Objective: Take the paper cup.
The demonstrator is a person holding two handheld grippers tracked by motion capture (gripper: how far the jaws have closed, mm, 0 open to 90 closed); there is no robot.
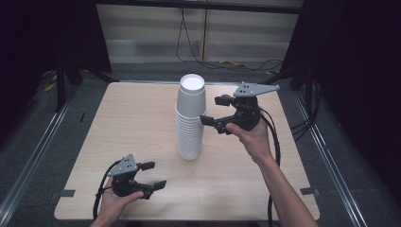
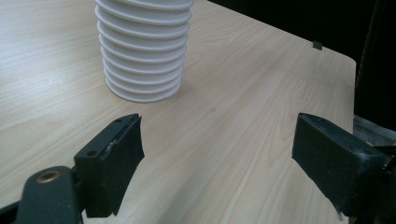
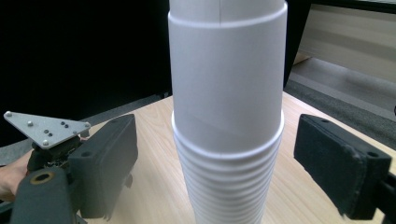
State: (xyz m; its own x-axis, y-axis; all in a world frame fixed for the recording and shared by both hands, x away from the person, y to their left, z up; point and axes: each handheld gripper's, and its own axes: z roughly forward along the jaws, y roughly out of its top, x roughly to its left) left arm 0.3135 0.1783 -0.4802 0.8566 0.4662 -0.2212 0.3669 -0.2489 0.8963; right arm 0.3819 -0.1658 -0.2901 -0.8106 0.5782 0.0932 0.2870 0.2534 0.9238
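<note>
Evenly lit from overhead across the pale table (image 1: 142, 123); black at the upper left and right of the high view. Soft, short shadows beneath the white cup stack (image 1: 191, 118). No harsh glare. Slightly soft and grainy throughout. Blurred at the bottom corners in both gripper views.

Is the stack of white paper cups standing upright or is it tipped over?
Upright. The stack of white paper cups stands on the wooden table, rims stacked level in the left gripper view, and the top cup rises straight.
</note>
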